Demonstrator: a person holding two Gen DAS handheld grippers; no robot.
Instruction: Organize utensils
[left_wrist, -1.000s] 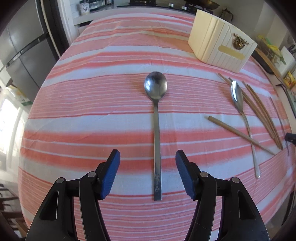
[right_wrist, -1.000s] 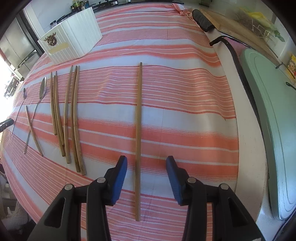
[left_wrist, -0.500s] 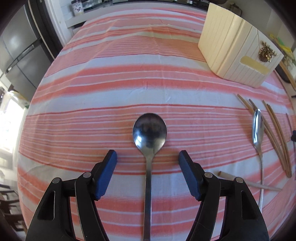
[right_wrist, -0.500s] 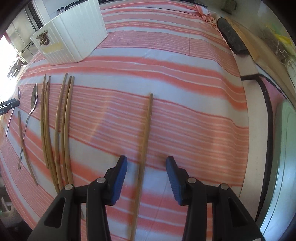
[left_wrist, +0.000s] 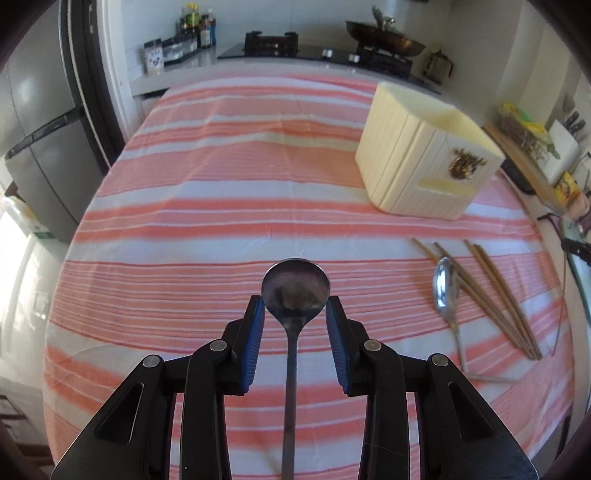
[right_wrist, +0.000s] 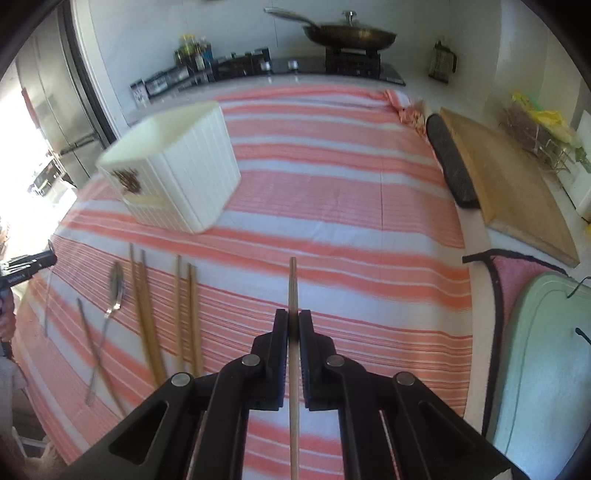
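A steel spoon (left_wrist: 295, 284) points away from me, its bowl between the blue pads of my left gripper (left_wrist: 295, 306). The jaws are closing and the pads touch both sides of the bowl; the spoon looks raised off the striped cloth (left_wrist: 221, 221). My right gripper (right_wrist: 293, 321) is shut on a single wooden chopstick (right_wrist: 293, 280), which sticks out ahead of the pads. The cream ribbed utensil holder (left_wrist: 424, 162) (right_wrist: 177, 177) stands upright further back. A second spoon (left_wrist: 445, 288) (right_wrist: 116, 284) and several chopsticks (left_wrist: 495, 295) (right_wrist: 147, 314) lie on the cloth.
A wooden cutting board (right_wrist: 506, 177) and a dark roll (right_wrist: 448, 162) lie along the right side, with a pale green board (right_wrist: 546, 369) nearer. A stove with a pan (right_wrist: 351, 37) runs along the back counter. A grey fridge (left_wrist: 37, 147) stands at the left.
Both grippers have closed, the left around the spoon's bowl and the right on the lone chopstick. Both have risen and tipped up, so the back counter has come into view.
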